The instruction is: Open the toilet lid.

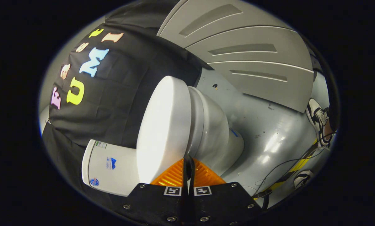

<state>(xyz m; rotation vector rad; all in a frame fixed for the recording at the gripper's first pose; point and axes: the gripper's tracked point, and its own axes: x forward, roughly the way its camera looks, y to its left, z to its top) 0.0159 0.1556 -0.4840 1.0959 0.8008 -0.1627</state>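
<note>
White ceramic: toilet, seen rolled sideways by the camera tilt.
Wall: black cloth (112, 103) behind the tank, far left.
Tank (109, 168): white, left of the lid, small stickers on its face; touches the cloth wall behind it.
Lid (162, 125): white, smooth, down flat on the seat, not raised; sits between tank and bowl, just ahead of the fingers.
Bowl (212, 131): white, right of the lid, base standing on the floor.
Gripper (188, 166): jaws narrow, fingers nearly together with a thin slit left between them; tips sit right at the seam where the lid edge meets the bowl rim. Cannot tell whether they pinch the lid edge or merely touch it.
Floor (269, 125): grey, glossy, scuffed, light glare to the right of the bowl.
Panel (247, 53): grey ribbed panel beyond the bowl, lying across the floor.
Cable (287, 163): thin black, running over the floor right of the gripper.
Shoe (317, 117): black and white sneaker, a person's foot, far right, well apart from the toilet.
</note>
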